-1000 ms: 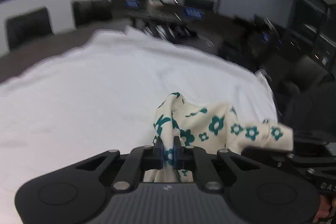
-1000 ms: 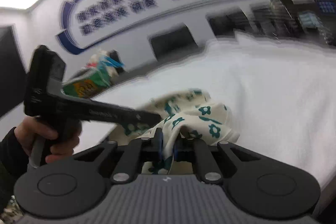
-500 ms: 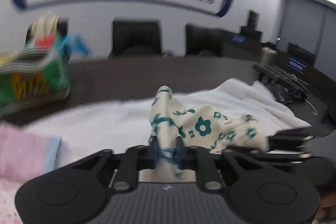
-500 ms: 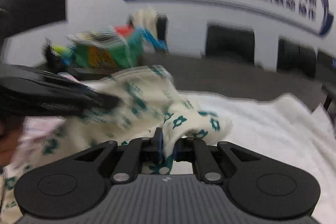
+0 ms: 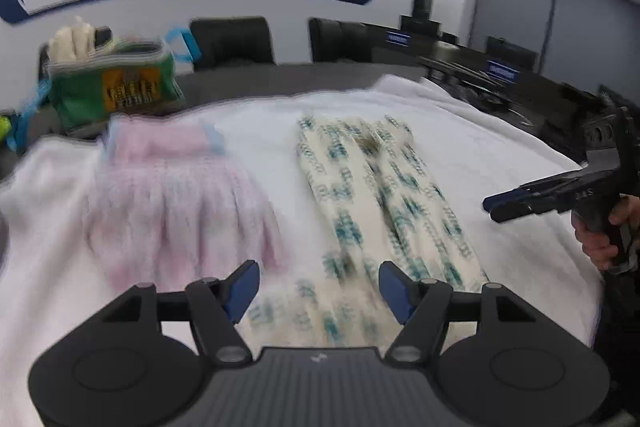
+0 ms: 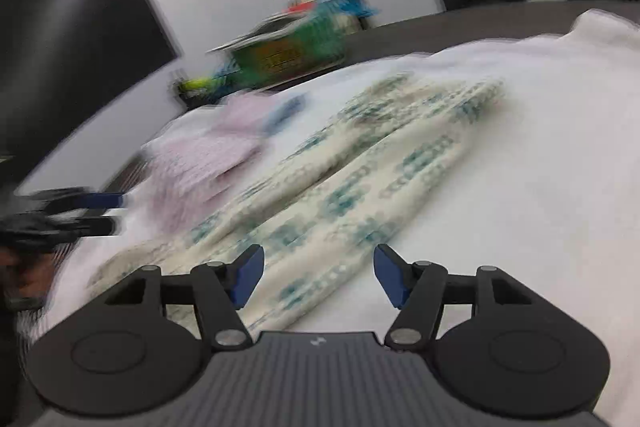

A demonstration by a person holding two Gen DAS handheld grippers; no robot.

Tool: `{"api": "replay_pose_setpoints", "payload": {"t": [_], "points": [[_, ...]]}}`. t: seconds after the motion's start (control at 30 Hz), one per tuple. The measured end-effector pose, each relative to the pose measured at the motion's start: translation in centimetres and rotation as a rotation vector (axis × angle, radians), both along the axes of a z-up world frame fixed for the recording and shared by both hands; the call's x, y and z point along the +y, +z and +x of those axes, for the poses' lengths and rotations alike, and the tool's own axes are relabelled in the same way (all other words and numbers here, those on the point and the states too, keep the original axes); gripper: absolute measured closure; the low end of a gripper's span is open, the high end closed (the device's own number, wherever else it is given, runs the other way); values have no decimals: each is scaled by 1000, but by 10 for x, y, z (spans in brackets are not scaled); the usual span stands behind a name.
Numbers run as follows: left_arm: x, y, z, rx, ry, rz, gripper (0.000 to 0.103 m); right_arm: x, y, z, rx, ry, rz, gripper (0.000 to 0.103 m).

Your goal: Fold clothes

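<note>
Floral trousers (image 5: 384, 203) are lying flat on the white cloth (image 5: 500, 155), both grippers (image 5: 318, 287) (image 6: 319, 275) hovering spread apart, gripping nothing.

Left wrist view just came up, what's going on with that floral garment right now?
A person is folding clothes with a handheld claw in each hand. The cream floral garment lies stretched out in a long strip on the white cloth, beside a pink garment. Neither claw is holding it: the left claw and right claw both hang open above its near end. A green bag sits at the far edge.
</note>
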State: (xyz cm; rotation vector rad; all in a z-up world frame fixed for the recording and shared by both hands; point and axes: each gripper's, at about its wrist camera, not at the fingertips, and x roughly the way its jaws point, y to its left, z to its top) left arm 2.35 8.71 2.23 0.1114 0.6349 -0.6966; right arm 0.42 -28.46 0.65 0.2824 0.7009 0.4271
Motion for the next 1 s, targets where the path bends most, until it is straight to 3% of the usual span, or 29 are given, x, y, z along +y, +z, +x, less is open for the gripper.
{"api": "replay_pose_setpoints", "payload": {"t": [0.13,0.23,0.27,0.3,0.37,0.4,0.43,0.47,0.67,0.7,0.77,0.83,0.87,0.93,0.97,1.0], "points": [[10,-28,-7,16,32,66,39,54,-12,-46,11,120,21,41],[19,-41,-6,53,63,39,45,82,-25,-63,36,120,14,41],[21,-42,-7,53,72,24,67,88,-28,-67,31,106,15,41],[24,-43,-8,80,83,-1,100,93,-30,-70,12,85,17,41],[23,-42,-17,103,146,-49,101,100,-33,-77,-14,44,1,64],[23,-41,-22,115,178,-72,102,103,-35,-80,-26,23,-10,88],[23,-40,-27,127,210,-96,102,104,-35,-83,-41,11,-25,92],[20,-35,-36,140,233,-135,102,105,-33,-86,-60,8,-45,94],[16,-22,-100,235,314,-538,103,71,9,-103,-192,-39,-99,96],[16,-21,-109,251,331,-602,102,65,15,-106,-198,-57,-110,96],[11,-26,-116,275,345,-607,100,56,15,-108,-162,-70,-110,95],[7,-31,-122,299,358,-611,94,49,11,-110,-123,-70,-105,83],[13,-28,-125,230,358,-559,94,49,7,-116,-121,-61,-105,77],[24,-21,-129,92,357,-453,84,47,0,-128,-118,-43,-105,51],[29,-17,-131,24,356,-400,61,47,-4,-134,-116,-34,-105,44],[35,-14,-134,-44,354,-346,32,46,-8,-140,-115,-25,-105,35]]}}
